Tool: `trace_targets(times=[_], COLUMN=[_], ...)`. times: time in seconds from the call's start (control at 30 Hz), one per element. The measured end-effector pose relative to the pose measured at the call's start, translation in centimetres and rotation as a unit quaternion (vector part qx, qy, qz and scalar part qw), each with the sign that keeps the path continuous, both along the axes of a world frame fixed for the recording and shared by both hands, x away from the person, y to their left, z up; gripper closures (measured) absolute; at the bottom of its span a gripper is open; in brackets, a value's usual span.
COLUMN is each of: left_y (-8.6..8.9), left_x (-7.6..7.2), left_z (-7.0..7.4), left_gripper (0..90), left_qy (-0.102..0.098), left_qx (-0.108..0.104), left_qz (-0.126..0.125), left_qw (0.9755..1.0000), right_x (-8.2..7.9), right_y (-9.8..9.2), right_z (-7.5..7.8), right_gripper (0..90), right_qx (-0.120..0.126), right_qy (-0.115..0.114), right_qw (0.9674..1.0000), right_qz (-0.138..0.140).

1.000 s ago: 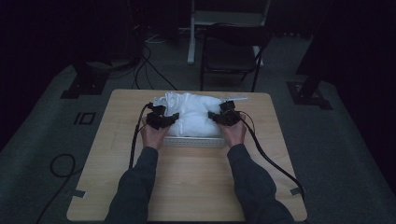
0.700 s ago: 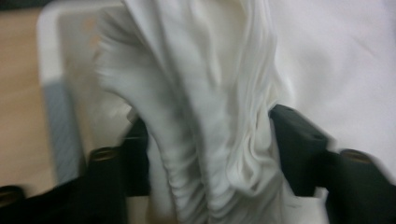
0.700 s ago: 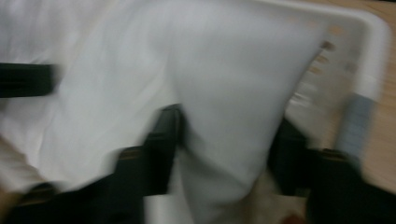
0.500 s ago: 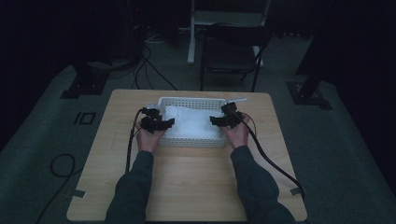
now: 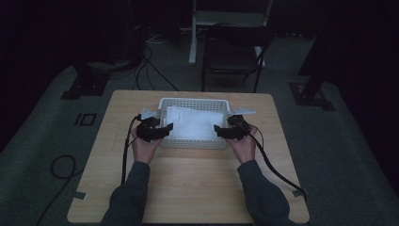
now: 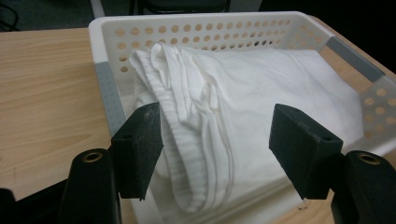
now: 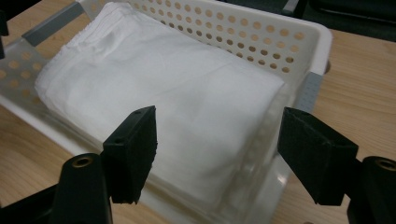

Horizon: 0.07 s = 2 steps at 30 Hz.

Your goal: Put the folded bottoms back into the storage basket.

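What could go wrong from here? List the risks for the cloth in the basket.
1. The folded white cloth has a loose ribbed edge bunched at one end of the basket; it may unfold if brushed.
2. The left gripper and right gripper are open and close to the basket's ends; a jaw could catch the rim and shift it on the table.

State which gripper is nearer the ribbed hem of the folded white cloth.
Left. The left gripper hangs open over the ribbed hem; the right gripper stands open at the basket's opposite end.
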<state>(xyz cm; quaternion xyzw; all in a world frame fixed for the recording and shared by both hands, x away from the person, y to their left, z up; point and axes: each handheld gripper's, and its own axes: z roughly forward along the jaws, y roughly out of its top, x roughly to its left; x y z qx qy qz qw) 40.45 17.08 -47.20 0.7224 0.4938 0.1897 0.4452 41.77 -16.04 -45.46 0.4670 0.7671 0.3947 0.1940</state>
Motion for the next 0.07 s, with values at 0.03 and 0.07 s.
trace_targets(times=[0.03,0.07], left_y=[0.14,0.14], left_x=[-0.31,-0.31], left_z=[-0.01,-0.01], left_gripper=[34.1,34.2], left_qy=[-0.004,-0.004], left_qx=[0.004,0.004], left_qz=[0.003,0.003], left_qw=[1.0000,1.0000], right_x=[-0.24,-0.48], right_y=[-0.23,-0.49], right_z=[0.02,0.05], right_gripper=[28.4,28.3], right_qx=[0.001,0.000], right_qy=[-0.001,-0.004], right_qw=[1.0000,1.0000], right_qz=[0.001,-0.001])
